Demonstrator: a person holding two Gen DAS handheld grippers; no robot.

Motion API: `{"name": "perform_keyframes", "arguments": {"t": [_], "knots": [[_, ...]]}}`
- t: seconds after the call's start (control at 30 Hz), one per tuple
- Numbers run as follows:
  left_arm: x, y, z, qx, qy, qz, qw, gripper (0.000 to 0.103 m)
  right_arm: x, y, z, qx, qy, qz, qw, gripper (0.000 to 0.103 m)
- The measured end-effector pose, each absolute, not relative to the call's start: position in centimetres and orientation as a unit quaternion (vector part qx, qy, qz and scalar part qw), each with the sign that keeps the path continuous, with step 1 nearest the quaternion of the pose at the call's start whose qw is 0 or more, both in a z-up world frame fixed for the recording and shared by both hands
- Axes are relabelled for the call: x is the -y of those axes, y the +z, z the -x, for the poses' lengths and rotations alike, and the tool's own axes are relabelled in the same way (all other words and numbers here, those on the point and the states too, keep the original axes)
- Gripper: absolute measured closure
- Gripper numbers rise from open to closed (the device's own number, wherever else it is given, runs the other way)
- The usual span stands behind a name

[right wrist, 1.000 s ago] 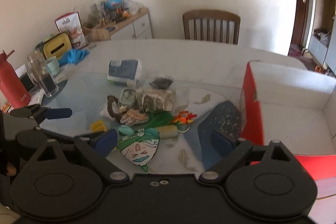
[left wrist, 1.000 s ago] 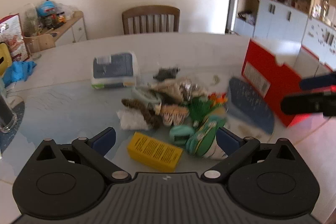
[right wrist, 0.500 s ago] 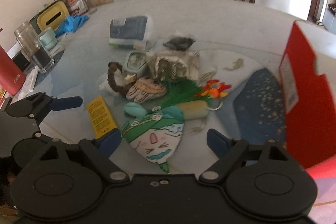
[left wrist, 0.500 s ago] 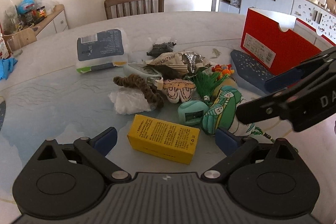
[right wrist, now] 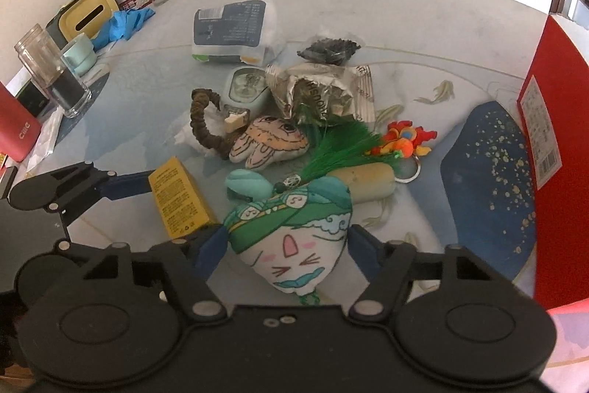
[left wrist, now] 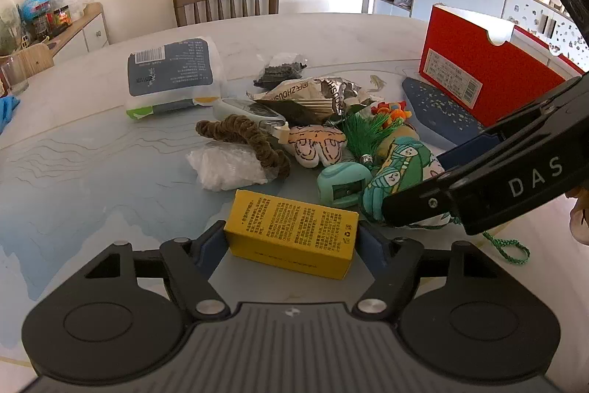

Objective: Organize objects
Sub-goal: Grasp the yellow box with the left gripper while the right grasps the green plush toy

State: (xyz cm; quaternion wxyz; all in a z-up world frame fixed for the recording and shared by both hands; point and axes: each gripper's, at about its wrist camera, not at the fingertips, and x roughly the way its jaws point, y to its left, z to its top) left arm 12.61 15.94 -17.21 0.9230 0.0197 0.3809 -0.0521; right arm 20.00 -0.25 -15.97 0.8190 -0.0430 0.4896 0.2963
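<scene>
The left hand-held gripper, jaws just closing, pinches the yellow box on the desk; the right hand-held gripper, also closing, pinches the cat-faced pouch.

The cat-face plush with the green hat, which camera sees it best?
The right wrist view: the cat-face plush shows its whole face there, between the right hand-held gripper's fingers. The left wrist view shows only its green side; the right hand-held gripper hides the rest.

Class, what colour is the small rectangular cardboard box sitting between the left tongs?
Yellow, with black print: the small cardboard box shows best in the left wrist view.
</scene>
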Motion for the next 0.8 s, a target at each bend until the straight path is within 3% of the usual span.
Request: {"name": "perform_keyframes", "arguments": {"t": [0.23, 0.8], "knots": [[-16.1, -16.7, -12.1, -0.384, -0.050, -0.025, 0.922, 0.029, 0.6, -15.1, -19.4, -0.482, 0.292, 0.033, 0.825, 0.043], [-14.1, -9.1, -12.0, -0.358, -0.112, -0.032, 0.926, 0.029, 4.8, -6.5, -18.1, -0.427, 0.266, -0.006, 0.864, 0.043]]}}
